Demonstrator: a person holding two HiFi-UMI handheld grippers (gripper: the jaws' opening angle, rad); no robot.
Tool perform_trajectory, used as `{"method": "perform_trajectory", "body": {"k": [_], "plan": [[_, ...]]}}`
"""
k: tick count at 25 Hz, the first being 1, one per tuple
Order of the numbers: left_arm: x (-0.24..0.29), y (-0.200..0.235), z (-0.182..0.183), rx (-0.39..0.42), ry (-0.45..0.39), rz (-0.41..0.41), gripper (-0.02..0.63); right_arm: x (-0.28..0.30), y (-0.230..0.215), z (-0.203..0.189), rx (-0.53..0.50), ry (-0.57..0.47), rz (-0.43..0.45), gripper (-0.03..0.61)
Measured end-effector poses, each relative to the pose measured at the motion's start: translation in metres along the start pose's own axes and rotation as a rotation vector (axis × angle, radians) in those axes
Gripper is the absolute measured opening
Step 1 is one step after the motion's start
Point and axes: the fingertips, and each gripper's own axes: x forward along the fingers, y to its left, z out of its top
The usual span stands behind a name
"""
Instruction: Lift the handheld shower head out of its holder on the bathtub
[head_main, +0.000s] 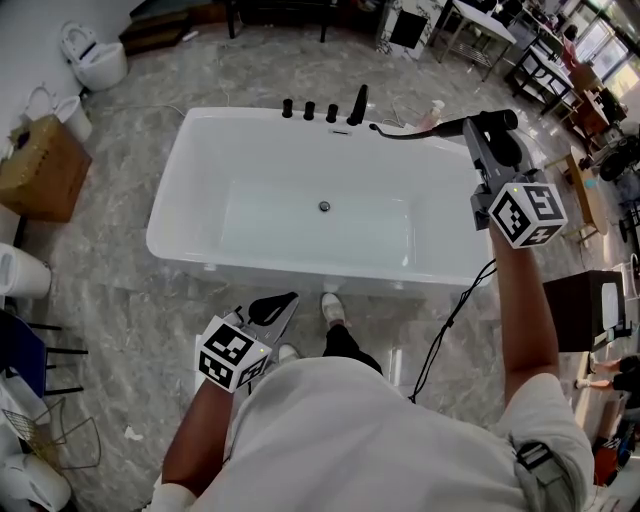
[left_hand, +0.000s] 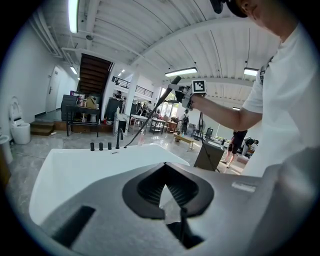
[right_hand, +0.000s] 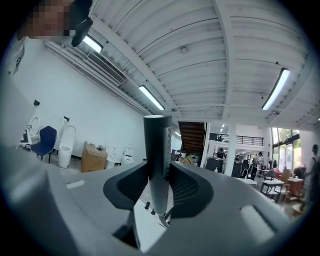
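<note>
Left gripper (head_main: 272, 308): lower centre of the head view, close to your body. Its jaws are pressed together and empty.
Bathtub (head_main: 180, 190): white, mid-frame, just beyond your shoes. A drain (head_main: 324, 207) shows on its floor.
Cable (head_main: 450, 320): black, trailing from your right arm down past the tub's near right corner.
Far rim: three black knobs (head_main: 309, 110) and a black spout (head_main: 357, 104) in a row.
Hose (head_main: 400, 133): leads from that rim rightward to the shower head (head_main: 452, 126).
Right gripper (head_main: 487, 128): upper right, raised over the tub's far right corner. Your jaws clamp the shower head by its handle.
Surroundings: brown box (head_main: 40, 165) at left edge, toilet (head_main: 95, 55) upper left.
</note>
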Motion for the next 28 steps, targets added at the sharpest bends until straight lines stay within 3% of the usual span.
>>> {"method": "perform_trajectory", "body": {"k": [18, 28], "plan": [[-0.021, -0.012, -0.017, -0.005, -0.019, -0.015, 0.008, -0.068, 0.064, 0.016, -0.037, -0.035, -0.025, 0.144], [-0.028, -0.016, -0.021, -0.003, -0.024, -0.009, 0.006, -0.075, 0.083, -0.008, -0.009, 0.009, -0.017, 0.144]]}}
